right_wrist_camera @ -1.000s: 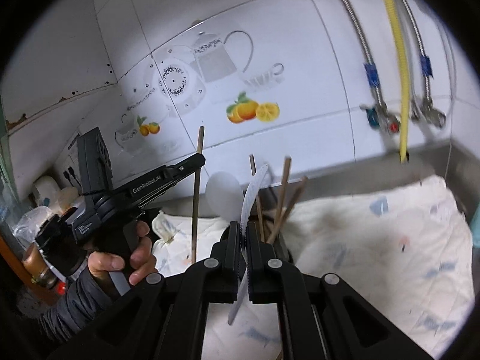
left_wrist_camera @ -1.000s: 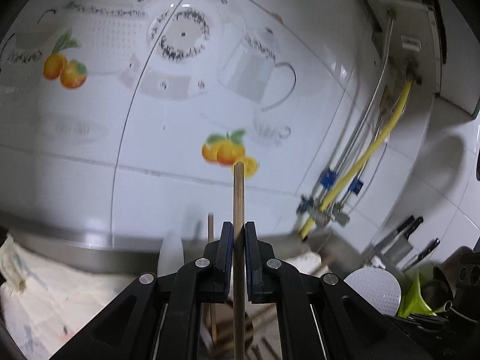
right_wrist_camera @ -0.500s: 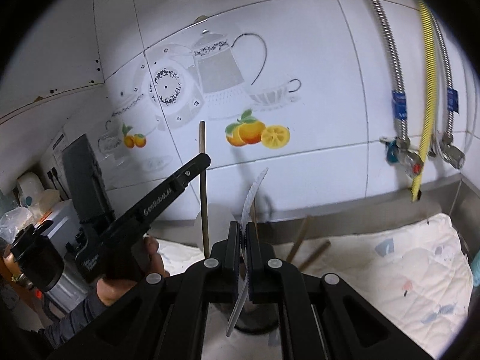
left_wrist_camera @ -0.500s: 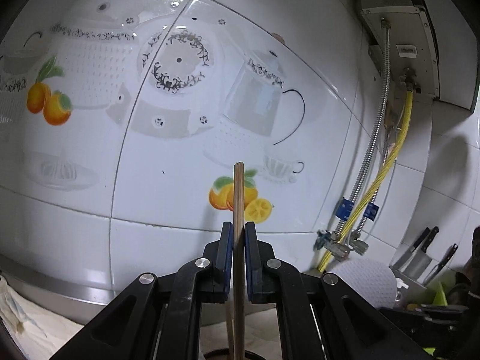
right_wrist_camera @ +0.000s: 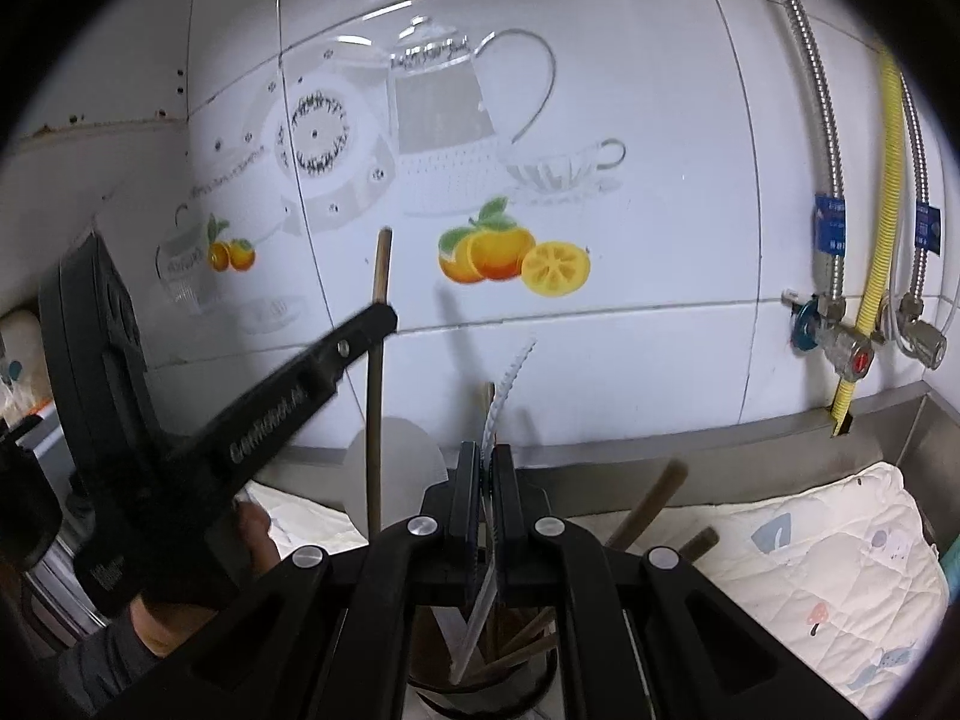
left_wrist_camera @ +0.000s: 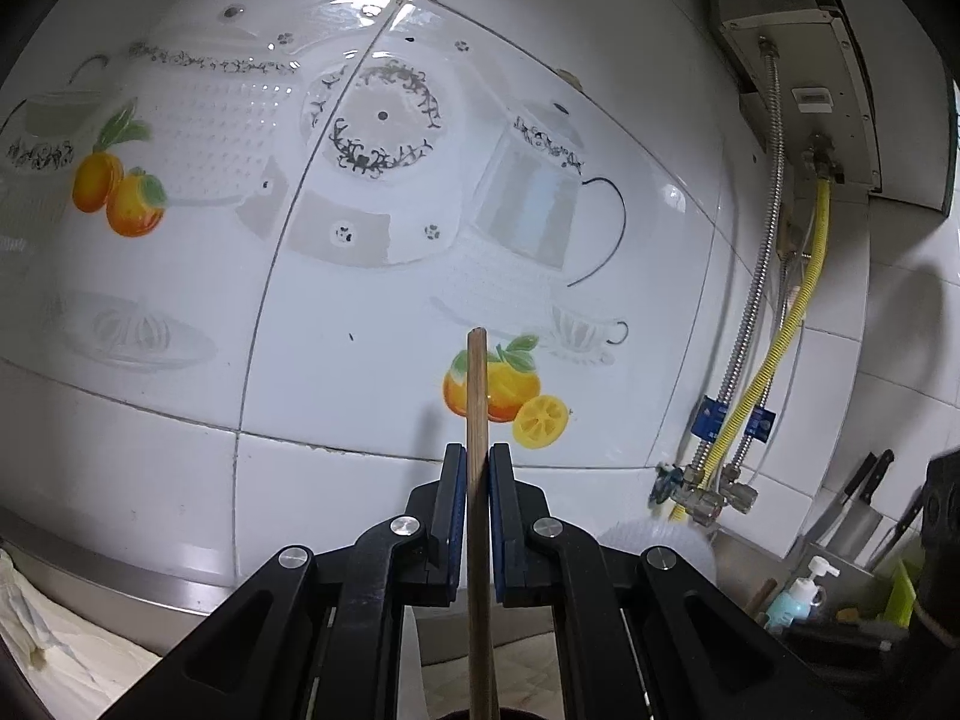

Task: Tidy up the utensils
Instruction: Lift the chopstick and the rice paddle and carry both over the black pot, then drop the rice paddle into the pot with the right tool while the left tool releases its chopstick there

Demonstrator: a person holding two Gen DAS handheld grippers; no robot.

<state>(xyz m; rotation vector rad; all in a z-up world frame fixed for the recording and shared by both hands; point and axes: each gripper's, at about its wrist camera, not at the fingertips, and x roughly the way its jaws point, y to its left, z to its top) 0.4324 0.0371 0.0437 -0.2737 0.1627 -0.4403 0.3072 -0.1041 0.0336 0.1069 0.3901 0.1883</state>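
Progress, as I judge it from my two wrist views: partly done, with two items in hand and neither yet dropped into the holder.

Held items, two. My left gripper (left_wrist_camera: 477,468) is clamped tight on one wooden chopstick (left_wrist_camera: 478,396), upright, its top standing above the jaws against the tiled wall (left_wrist_camera: 336,372). In the right view that same stick (right_wrist_camera: 378,372) stands left of centre, its lower end near the holder's left side but hidden behind my right gripper, so I cannot tell whether it is inside. My right gripper (right_wrist_camera: 486,468) is pinched closed on one white plastic utensil (right_wrist_camera: 501,402) with a toothed edge, its lower end reaching down into the mouth of the holder (right_wrist_camera: 480,687).

Stowed items: the dark round holder sits near, at bottom centre, below my right gripper. I count at least four brown wooden handles (right_wrist_camera: 648,498) leaning in it, some hidden by the gripper. One pale rounded shape (right_wrist_camera: 402,468) stands behind; what it is I cannot tell.

Remaining, in my judgement: lower and release both held pieces. One quilted cloth (right_wrist_camera: 798,564) lies to the right; I see no loose utensils on it.
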